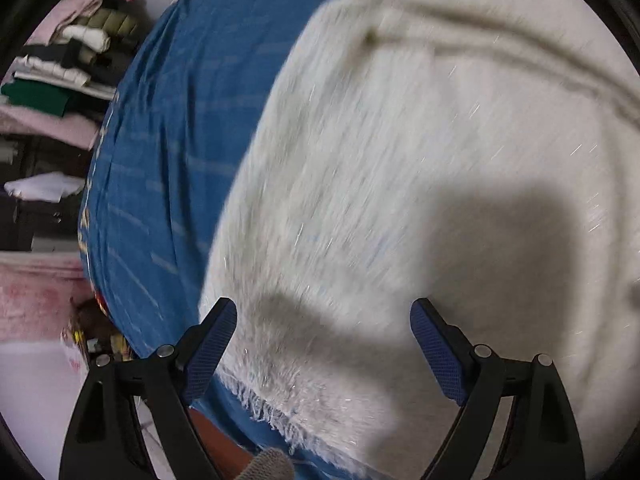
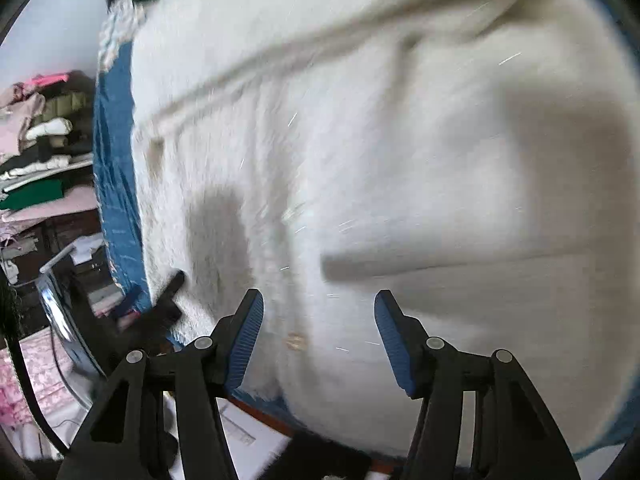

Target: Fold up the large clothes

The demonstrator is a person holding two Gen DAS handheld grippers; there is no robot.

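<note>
Both claws are hanging open over a fluffy white garment, holding nothing. Left claw (image 1: 323, 354) is sitting at the bottom of its frame with its blue-padded fingers (image 1: 210, 350) spread wide, just above the garment's frayed hem (image 1: 276, 396) at lower centre. Right claw (image 2: 319, 338) is also gaping at the bottom of its frame, its fingers (image 2: 246, 338) hovering over the middle of the cloth.

The white garment (image 1: 400, 140) is lying spread across a blue bedsheet (image 1: 180, 120), filling most of both views. Long creases are running across the upper part of each frame. Both pictures are streaked with blur, so whether the claws are touching the cloth cannot be told.

Outward, at the upper left of each frame, a stack of folded clothes (image 1: 68, 52) is resting on shelves.

Likely risks: the pile is thick and slippery, so a shallow pinch may be catching only fluff and slipping off. Closing too deep may be grabbing the bedsheet along with the hem, dragging both. Uneven lifting between the two claws may be skewing the fold.
</note>
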